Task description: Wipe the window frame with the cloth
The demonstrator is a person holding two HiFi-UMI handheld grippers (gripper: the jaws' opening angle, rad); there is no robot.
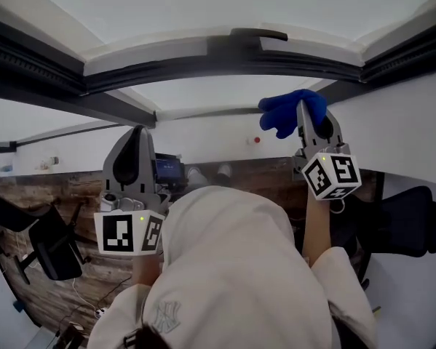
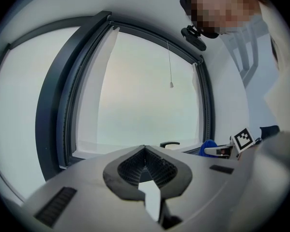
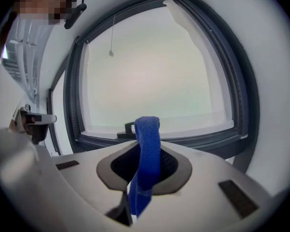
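Our right gripper (image 1: pixel 303 121) pinches the blue cloth (image 3: pixel 147 149), window frame (image 1: pixel 225 49) just ahead; our left gripper (image 1: pixel 137 138) is closed, empty.

There were two grippers, the left gripper (image 1: pixel 137 132) and the right gripper (image 1: pixel 303 119). Two marker cubes showed, a left cube (image 1: pixel 129 233) and a right cube (image 1: pixel 332 174). There was one blue cloth (image 1: pixel 291 110). One window frame (image 1: pixel 225 54) was in view, with one handle (image 1: pixel 258 33) and one pull cord (image 2: pixel 169 64). Two dark chairs stood below, a left chair (image 1: pixel 47 243) and a right chair (image 1: pixel 414 221). One person (image 1: pixel 232 267) in a hooded top was seen.
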